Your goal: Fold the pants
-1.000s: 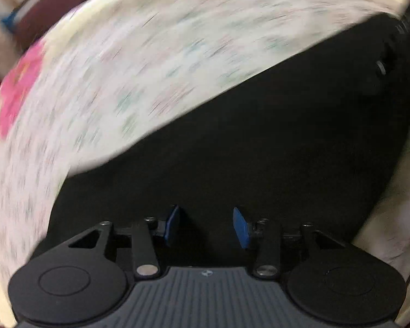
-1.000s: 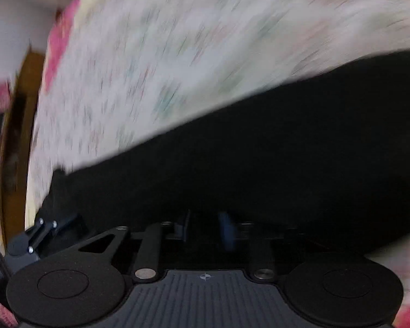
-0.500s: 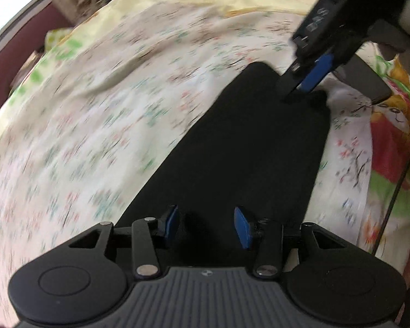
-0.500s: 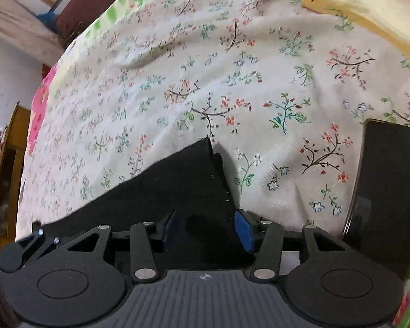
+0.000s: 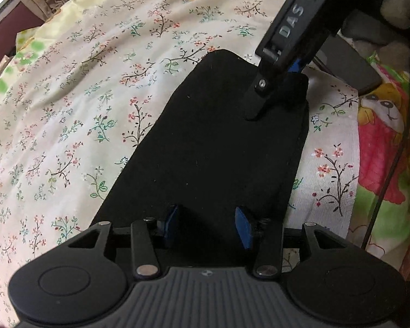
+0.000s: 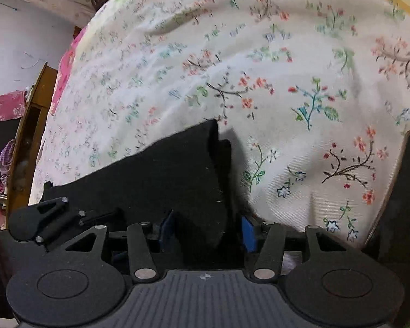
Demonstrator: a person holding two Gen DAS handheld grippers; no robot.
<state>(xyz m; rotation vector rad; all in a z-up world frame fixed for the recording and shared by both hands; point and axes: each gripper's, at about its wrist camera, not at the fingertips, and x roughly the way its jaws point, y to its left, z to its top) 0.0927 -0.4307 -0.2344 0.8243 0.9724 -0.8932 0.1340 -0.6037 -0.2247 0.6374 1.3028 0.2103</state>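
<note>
Black pants (image 5: pixel 218 147) lie folded flat in a long strip on the floral bedsheet (image 5: pixel 68 109). My left gripper (image 5: pixel 209 229) is open over the near end of the strip, blue pads apart, holding nothing. My right gripper (image 5: pixel 276 95) shows in the left wrist view at the far end, pressing down on the cloth. In the right wrist view, my right gripper (image 6: pixel 207 229) is open, and a corner of the pants (image 6: pixel 183 169) lies between its blue pads, a layered edge showing.
A dark flat phone-like slab (image 6: pixel 404 191) lies on the sheet right of my right gripper, also in the left wrist view (image 5: pixel 350 65). A pink cartoon print blanket (image 5: pixel 382 150) and a cable (image 5: pixel 393 158) are on the right. A wooden bed edge (image 6: pixel 27 142) is on the left.
Both grippers swung the pants over and set them down flat. My right gripper opened and released the cloth. The views went from blurred to steady.
</note>
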